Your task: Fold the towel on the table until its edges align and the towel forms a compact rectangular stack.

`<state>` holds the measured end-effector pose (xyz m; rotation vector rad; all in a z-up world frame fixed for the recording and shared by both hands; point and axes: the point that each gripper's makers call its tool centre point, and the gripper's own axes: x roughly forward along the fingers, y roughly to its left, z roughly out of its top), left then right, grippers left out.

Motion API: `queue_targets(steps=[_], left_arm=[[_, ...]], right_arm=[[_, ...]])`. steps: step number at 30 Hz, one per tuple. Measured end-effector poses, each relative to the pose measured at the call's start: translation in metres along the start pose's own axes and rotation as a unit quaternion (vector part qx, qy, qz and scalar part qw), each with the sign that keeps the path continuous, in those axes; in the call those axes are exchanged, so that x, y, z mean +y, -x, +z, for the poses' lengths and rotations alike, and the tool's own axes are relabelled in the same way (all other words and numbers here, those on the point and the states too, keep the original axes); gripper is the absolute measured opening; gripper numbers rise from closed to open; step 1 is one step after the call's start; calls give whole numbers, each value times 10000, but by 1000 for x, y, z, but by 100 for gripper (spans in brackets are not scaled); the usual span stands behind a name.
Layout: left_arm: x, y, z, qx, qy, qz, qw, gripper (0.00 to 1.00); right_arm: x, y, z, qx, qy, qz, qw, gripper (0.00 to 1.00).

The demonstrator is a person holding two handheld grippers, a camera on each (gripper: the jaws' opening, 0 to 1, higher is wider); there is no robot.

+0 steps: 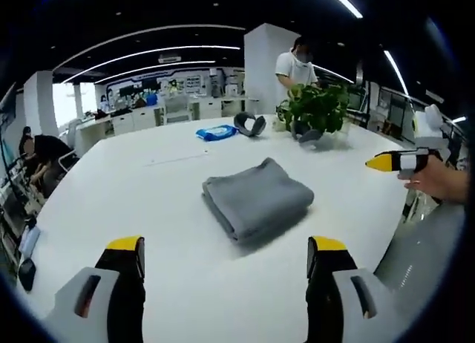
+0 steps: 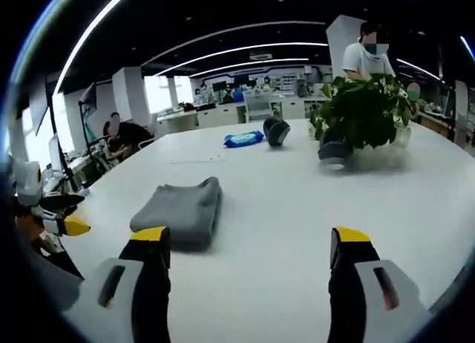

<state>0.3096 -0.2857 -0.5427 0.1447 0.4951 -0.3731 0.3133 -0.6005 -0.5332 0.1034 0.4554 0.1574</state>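
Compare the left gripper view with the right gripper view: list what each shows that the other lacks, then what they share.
Left gripper view: a hand holding the right gripper at its right edge.

Right gripper view: the left gripper at its left edge, yellow tip forward.

Both: the folded grey towel lying free on the white table, the potted plant, the blue packet, and each view's own jaws wide apart, gripping nothing.

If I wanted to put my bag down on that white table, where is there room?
Bare table lies between the folded grey towel and the open left claw, and also right of the towel in the right gripper view. The far end is crowded: potted plant, blue packet, dark headphones.
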Motion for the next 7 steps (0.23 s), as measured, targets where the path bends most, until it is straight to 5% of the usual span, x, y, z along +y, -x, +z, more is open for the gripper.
queue_targets(steps=[7], left_arm=[[8, -1, 0, -5, 144, 106, 9998, 92]], right_arm=[[1, 1, 4, -71, 74, 27, 9999, 87]])
